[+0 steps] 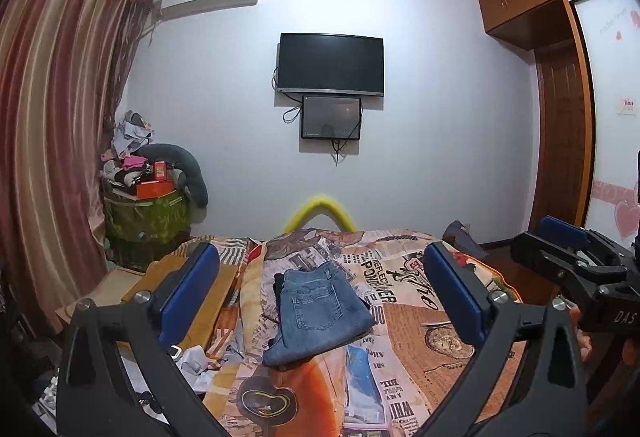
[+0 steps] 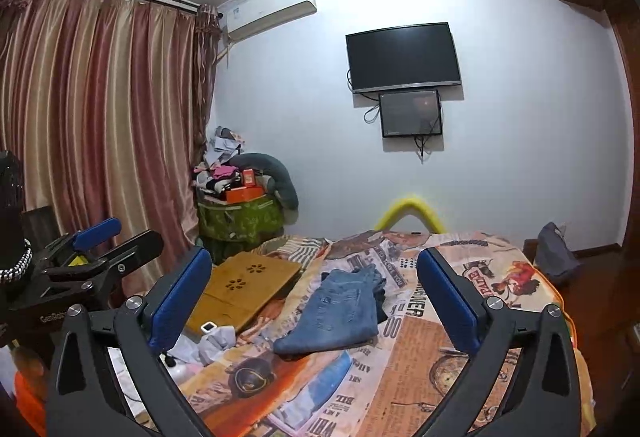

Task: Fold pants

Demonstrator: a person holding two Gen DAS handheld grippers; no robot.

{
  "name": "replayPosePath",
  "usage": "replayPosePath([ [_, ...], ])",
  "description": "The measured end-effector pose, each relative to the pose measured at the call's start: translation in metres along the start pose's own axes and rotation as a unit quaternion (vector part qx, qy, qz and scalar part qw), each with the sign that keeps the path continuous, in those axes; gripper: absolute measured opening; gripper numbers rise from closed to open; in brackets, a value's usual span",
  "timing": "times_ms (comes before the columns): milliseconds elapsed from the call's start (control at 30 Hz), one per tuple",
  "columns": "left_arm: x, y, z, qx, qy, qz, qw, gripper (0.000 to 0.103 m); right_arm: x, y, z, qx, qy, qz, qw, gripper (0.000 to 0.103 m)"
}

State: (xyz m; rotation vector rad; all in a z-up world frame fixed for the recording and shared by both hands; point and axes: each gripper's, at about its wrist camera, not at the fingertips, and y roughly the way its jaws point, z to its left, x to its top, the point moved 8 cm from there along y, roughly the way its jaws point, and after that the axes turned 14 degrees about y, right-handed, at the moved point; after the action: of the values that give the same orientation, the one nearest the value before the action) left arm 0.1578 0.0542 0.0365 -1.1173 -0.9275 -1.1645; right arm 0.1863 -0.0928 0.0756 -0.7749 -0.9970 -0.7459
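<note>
The blue jeans (image 1: pixel 316 313) lie folded into a compact stack on the patterned bedspread (image 1: pixel 420 317), a back pocket facing up. A dark garment edge shows under them. My left gripper (image 1: pixel 320 253) is open, its blue pads (image 1: pixel 188 289) spread wide, and the jeans lie ahead of them untouched. In the right wrist view the jeans (image 2: pixel 340 313) sit ahead of my right gripper (image 2: pixel 314 257), which is open and holds nothing. Each gripper shows in the other's view: the right gripper (image 1: pixel 548 241) at the right edge, the left gripper (image 2: pixel 124 237) at the left.
A wooden lap desk (image 2: pixel 244 289) lies on the bed's left side, with crumpled white paper (image 2: pixel 218 341) near it. A green hamper (image 2: pixel 240 221) piled with clothes stands by the curtain (image 2: pixel 100 117). A dark bag (image 2: pixel 556 253) sits at the bed's far right corner.
</note>
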Motion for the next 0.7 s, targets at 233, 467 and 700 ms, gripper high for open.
replayPosePath([
  [233, -0.004, 0.006, -0.003, -0.002, 0.0, 0.007, 1.0, 0.103, -0.002, 0.001, 0.0, -0.005, -0.002, 0.007, 1.0, 0.102],
  [467, -0.008, 0.01, -0.004, -0.006, -0.003, 0.012, 0.9999, 0.103, -0.002, 0.001, 0.001, -0.01, -0.001, 0.013, 1.0, 0.102],
  [700, -0.008, 0.012, -0.002, -0.009, -0.009, 0.013, 0.9998, 0.103, -0.004, 0.001, 0.0, -0.014, -0.003, 0.018, 1.0, 0.102],
])
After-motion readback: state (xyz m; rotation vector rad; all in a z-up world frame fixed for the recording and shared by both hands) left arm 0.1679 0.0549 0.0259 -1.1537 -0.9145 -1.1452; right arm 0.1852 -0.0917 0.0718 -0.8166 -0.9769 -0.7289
